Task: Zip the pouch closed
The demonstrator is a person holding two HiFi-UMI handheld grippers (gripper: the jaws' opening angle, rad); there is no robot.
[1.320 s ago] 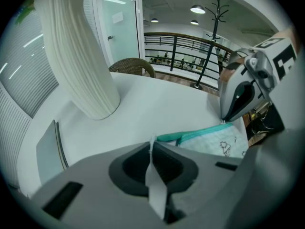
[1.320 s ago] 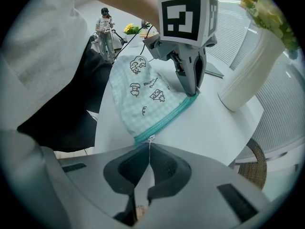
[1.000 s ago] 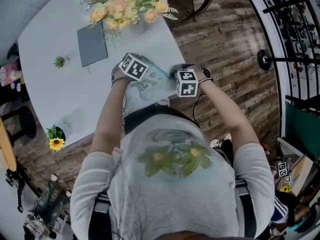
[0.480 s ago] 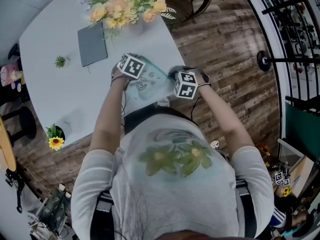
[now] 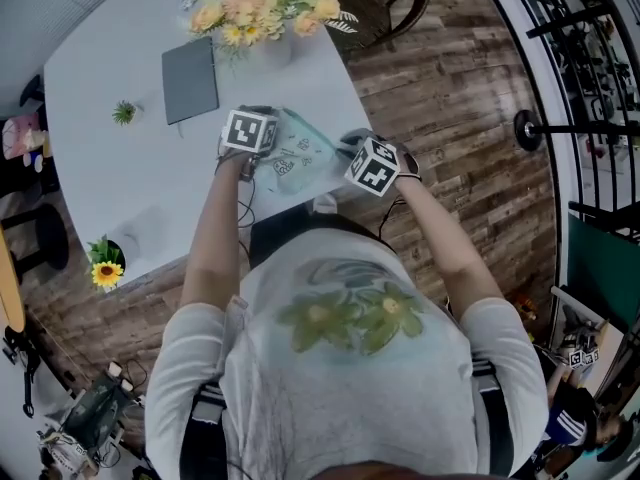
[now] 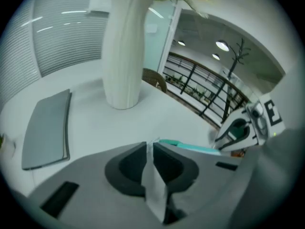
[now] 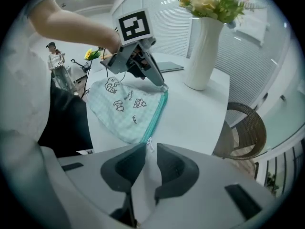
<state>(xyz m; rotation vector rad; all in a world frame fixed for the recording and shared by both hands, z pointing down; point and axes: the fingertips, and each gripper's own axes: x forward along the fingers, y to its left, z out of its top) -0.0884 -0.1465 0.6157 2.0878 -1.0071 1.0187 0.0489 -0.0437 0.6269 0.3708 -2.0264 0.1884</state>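
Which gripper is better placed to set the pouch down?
Left: the left gripper is shut on the pouch. The right gripper has just been opening its jaws, zipper pull loose between them.

Bright, even indoor light; fisheye edges bend and darken, slightly soft.

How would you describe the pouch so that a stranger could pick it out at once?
On the white table, at the edge nearest the person, near the flower vase, is the pouch. It alone is mint-green checked cloth with small drawings and a teal zip.
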